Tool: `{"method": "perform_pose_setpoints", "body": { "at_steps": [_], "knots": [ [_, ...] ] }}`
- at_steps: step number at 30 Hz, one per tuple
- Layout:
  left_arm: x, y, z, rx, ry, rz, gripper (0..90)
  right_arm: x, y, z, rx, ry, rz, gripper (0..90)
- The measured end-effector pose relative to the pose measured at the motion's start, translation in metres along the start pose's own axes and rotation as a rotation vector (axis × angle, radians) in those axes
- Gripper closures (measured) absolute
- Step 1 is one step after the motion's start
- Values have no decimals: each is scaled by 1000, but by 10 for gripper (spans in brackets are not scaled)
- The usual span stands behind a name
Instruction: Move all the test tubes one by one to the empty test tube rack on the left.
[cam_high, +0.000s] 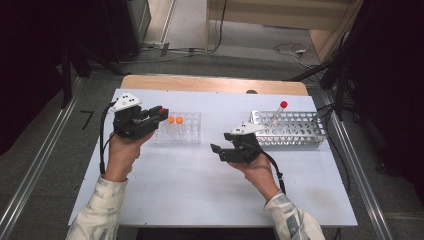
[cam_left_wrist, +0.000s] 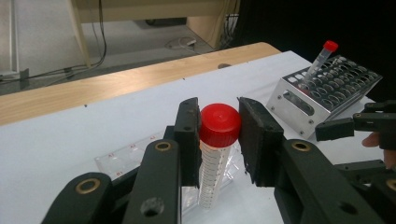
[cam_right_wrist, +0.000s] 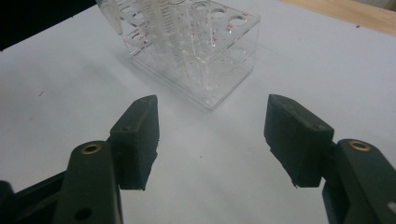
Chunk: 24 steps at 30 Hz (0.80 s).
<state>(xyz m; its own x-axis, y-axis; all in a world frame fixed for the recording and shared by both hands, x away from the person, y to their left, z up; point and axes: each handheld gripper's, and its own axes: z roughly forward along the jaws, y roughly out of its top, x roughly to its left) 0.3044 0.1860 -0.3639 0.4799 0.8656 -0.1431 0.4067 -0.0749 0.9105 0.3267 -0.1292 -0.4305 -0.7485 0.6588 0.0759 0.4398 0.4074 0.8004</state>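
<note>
My left gripper (cam_high: 161, 113) is shut on a clear graduated tube with a red cap (cam_left_wrist: 219, 123), gripped just below the cap and held upright over the left end of the clear plastic rack (cam_high: 179, 129). Two orange-capped tubes (cam_high: 175, 120) stand in that rack. My right gripper (cam_high: 216, 150) hovers over the white table (cam_high: 200, 185) in the middle, its jaws open with nothing between them (cam_right_wrist: 212, 135), pointing at the clear rack (cam_right_wrist: 201, 51). The held tube's pointed tip (cam_right_wrist: 109, 11) hangs above that rack's far corner.
A metal rack (cam_high: 290, 129) with many holes stands at the right, with one red-capped tube (cam_high: 280, 111) leaning in it. A wooden strip (cam_high: 215, 84) runs along the table's far edge. Cables lie on the floor beyond.
</note>
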Motion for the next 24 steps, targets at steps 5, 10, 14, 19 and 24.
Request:
{"method": "perform_pose_setpoints", "body": {
  "at_steps": [5,10,14,19,24],
  "knots": [
    [5,1,1,-1,22,-6,703,-2,0,-2,-6,-4,3,342],
    [7,1,5,5,41,0,703,-4,0,-5,-12,-7,11,344],
    [9,3,6,2,48,-2,703,-4,0,-5,-12,-7,11,344],
    [12,4,5,-9,63,-10,703,-5,-1,-5,-11,-10,13,344],
    [14,5,4,-24,67,-17,703,-5,-1,-5,-11,-12,14,345]
  ]
}}
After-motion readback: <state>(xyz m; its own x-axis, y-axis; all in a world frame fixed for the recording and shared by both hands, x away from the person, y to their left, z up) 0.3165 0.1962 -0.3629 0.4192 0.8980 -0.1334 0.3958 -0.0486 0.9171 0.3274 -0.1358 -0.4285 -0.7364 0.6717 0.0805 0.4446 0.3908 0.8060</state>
